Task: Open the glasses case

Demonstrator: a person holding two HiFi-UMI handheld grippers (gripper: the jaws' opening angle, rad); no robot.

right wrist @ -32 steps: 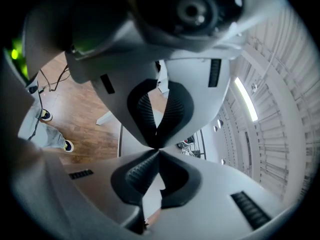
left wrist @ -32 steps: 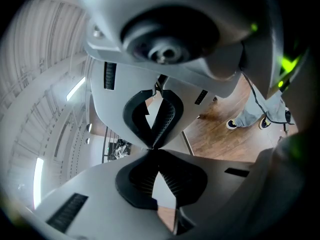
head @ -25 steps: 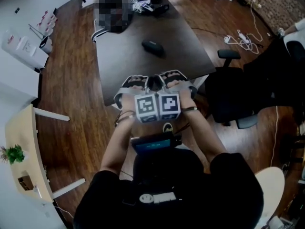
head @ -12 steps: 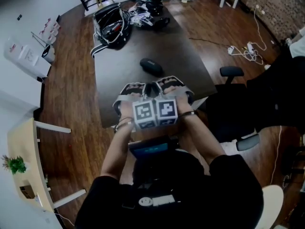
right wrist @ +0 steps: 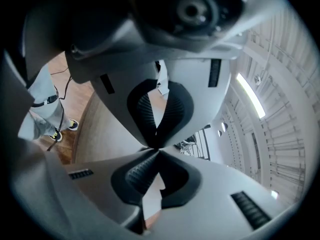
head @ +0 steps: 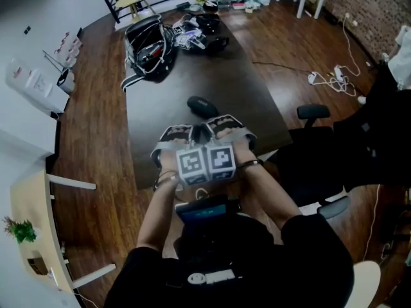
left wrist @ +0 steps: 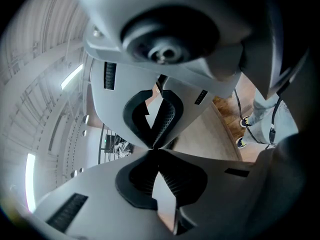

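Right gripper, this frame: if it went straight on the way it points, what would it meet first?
Probably the dark table, just beside the glasses case. The right gripper, shut and empty, points forward and down; the case lies close ahead, slightly left, so it might be met first.

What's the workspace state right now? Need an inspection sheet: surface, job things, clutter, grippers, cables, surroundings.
Surface: dark table, bare at the near end.
Job's things: glasses case, looks closed, lying alone just beyond the grippers, untouched.
Clutter: black bag and a pile of small items at the far end.
Grippers: left gripper and right gripper side by side over the near edge, both shut, nothing between the jaws.
Cables: white power strip with its lead on the floor at right.
Surroundings: wood floor, office chair at right, brick wall.
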